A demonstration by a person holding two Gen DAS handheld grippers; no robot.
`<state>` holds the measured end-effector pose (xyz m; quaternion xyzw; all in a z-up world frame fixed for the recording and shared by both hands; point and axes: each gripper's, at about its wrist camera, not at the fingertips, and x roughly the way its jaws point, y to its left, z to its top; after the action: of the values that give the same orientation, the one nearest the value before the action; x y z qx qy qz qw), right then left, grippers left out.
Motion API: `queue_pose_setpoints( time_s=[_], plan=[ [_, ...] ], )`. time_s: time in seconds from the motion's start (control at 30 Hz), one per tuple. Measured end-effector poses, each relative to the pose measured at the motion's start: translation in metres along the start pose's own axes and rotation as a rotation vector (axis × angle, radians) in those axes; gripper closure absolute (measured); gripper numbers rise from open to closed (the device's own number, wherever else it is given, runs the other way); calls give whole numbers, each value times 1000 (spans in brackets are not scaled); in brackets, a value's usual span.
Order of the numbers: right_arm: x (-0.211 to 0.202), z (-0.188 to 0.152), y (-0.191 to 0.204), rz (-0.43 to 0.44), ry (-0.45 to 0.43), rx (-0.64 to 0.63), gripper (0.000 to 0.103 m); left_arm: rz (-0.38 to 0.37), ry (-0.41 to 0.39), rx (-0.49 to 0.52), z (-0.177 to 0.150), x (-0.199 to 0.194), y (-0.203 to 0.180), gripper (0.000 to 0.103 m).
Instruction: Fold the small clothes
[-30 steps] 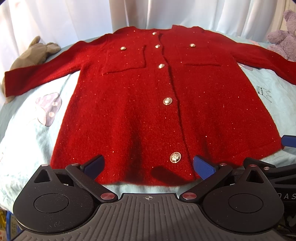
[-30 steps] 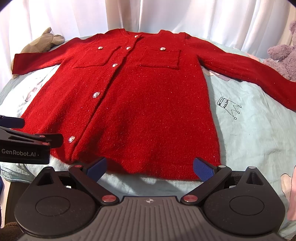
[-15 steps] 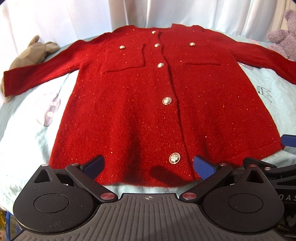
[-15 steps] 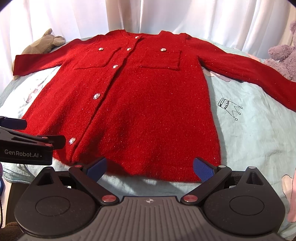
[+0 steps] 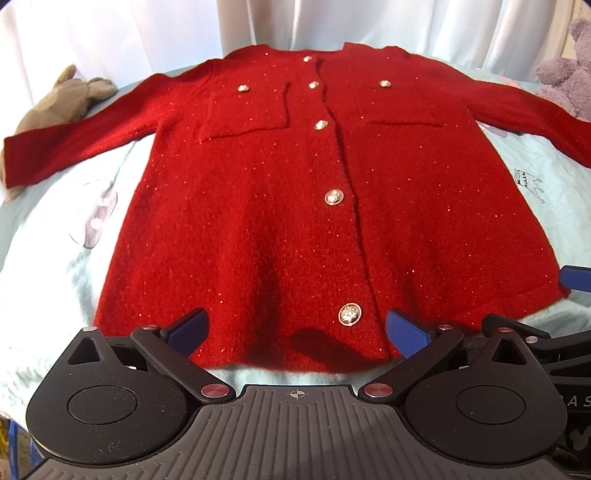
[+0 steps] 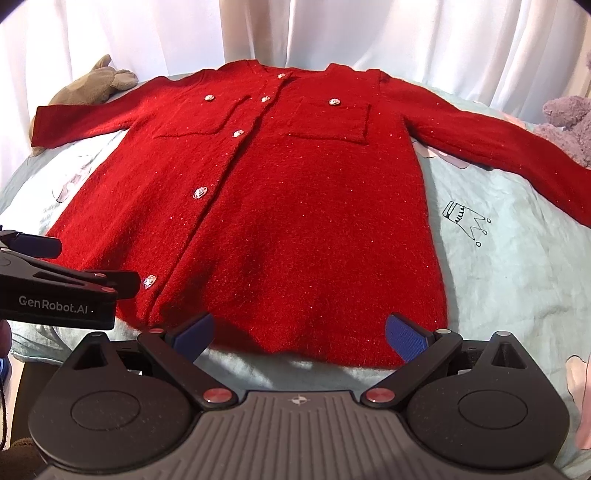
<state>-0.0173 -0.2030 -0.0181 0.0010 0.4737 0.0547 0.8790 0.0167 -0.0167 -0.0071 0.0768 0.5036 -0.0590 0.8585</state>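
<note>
Knitwear fills both views: a red cardigan (image 5: 295, 206) lies flat and buttoned on a pale blue sheet (image 5: 44, 258), collar at twelve o'clock, hem at six, sleeves spread toward nine and three. In the left wrist view the garment's right-hand sleeve runs off the frame edge at three o'clock, so its cuff is cut off, and the lower corner of the hem near four o'clock is partly covered by the other tool. A grey soft toy (image 5: 62, 103) at ten o'clock is half hidden under the cuff of the other sleeve, and a purple plush toy (image 5: 569, 74) at two o'clock is cropped by the frame. Prints on the sheet at nine o'clock are washed out and hard to read; a small crown drawing (image 6: 463, 218) at three o'clock in the right wrist view is clear. White curtains (image 6: 332, 33) hang behind. The left gripper (image 5: 295, 326) hovers level just short of the hem, pointing toward twelve, its blue pads (image 5: 406, 334) spread wide with nothing between them. The right gripper (image 6: 300, 334) sits the same way beside it, jaws wide apart and empty, aimed at the hem's right half. The persons's hands are hidden behind the tools.
</note>
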Motion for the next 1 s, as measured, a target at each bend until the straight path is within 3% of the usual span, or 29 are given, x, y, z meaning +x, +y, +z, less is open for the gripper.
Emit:
queue_pose_setpoints(
  time_s=[0.6,0.83,1.0],
  plan=[
    [7,5,0,-11,8,7,4,-16,35,-24,8,10,12,0],
    [15,10,-13,4,21,65,4,-13,37,-103,39,27,37,0],
    [29,21,-29,15,35,125,4,16,47,-162,70,59,62,0]
  ],
)
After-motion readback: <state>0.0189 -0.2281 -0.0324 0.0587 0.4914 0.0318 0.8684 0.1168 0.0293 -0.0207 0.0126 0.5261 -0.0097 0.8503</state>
